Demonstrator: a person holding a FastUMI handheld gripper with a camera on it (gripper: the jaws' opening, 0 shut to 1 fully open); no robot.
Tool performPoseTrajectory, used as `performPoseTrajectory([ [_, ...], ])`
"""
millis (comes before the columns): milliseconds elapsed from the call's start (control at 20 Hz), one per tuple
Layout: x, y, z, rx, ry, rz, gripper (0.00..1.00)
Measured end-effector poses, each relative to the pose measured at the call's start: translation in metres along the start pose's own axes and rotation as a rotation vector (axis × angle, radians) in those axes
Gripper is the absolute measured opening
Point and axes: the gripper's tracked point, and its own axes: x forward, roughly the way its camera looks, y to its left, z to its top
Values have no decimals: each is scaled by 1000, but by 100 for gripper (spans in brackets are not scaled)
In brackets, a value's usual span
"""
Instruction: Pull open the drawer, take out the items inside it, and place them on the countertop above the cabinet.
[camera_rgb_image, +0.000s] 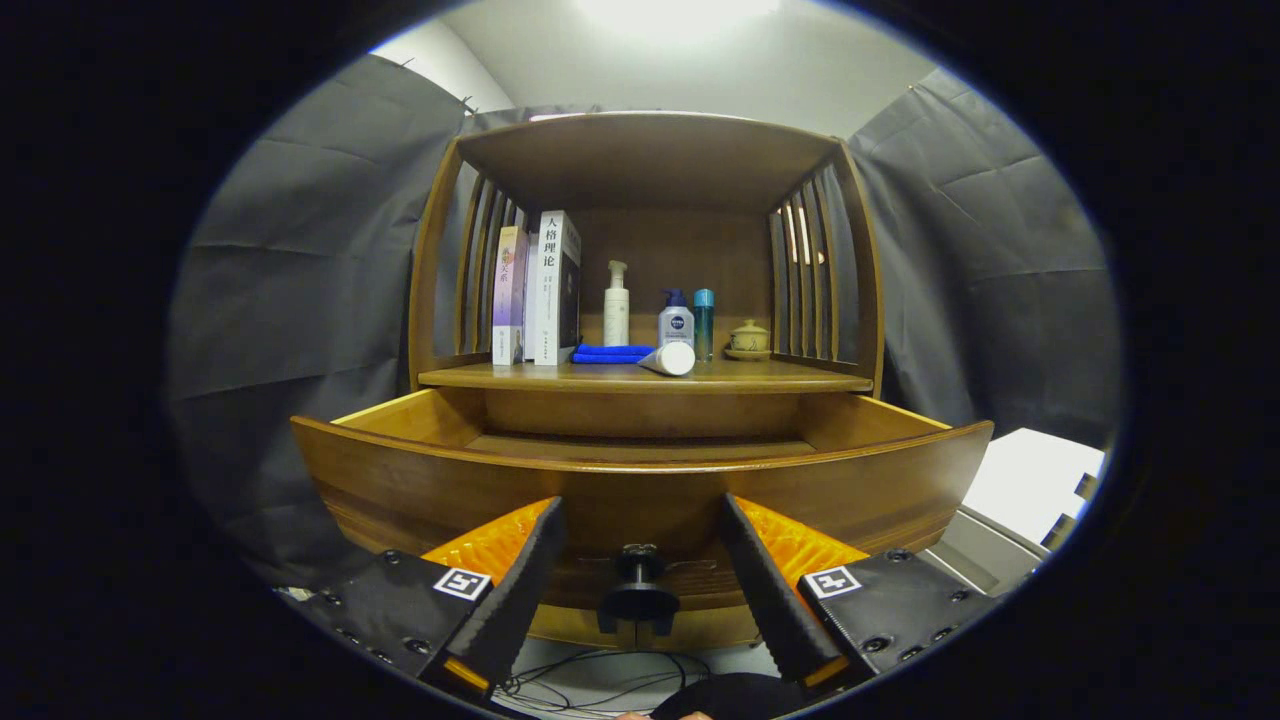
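Note:
A wooden drawer (640, 485) stands pulled out toward me from under the cabinet's countertop (640, 377). Its floor, as far as it shows, is bare wood; the near part is hidden behind the front panel. A dark knob (638, 585) sticks out of the drawer front, between my fingers and apart from both. My gripper (640, 520) is open, with its fingertips close to the drawer front on either side of the knob. On the countertop lie a white tube (669, 359) on its side and a folded blue cloth (611, 352).
The countertop also carries upright books (540, 290) at the left, a white pump bottle (616, 305), a small pump bottle (676, 320), a teal bottle (704, 322) and a small lidded pot (748, 340). Slatted side walls close the shelf. Cables (600, 675) lie on the floor below.

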Motion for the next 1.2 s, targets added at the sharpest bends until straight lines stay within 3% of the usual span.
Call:
performPoseTrajectory([
  [300,35,5,12,49,13,-17,98],
  [1200,123,6,23,43,14,-35,98],
])
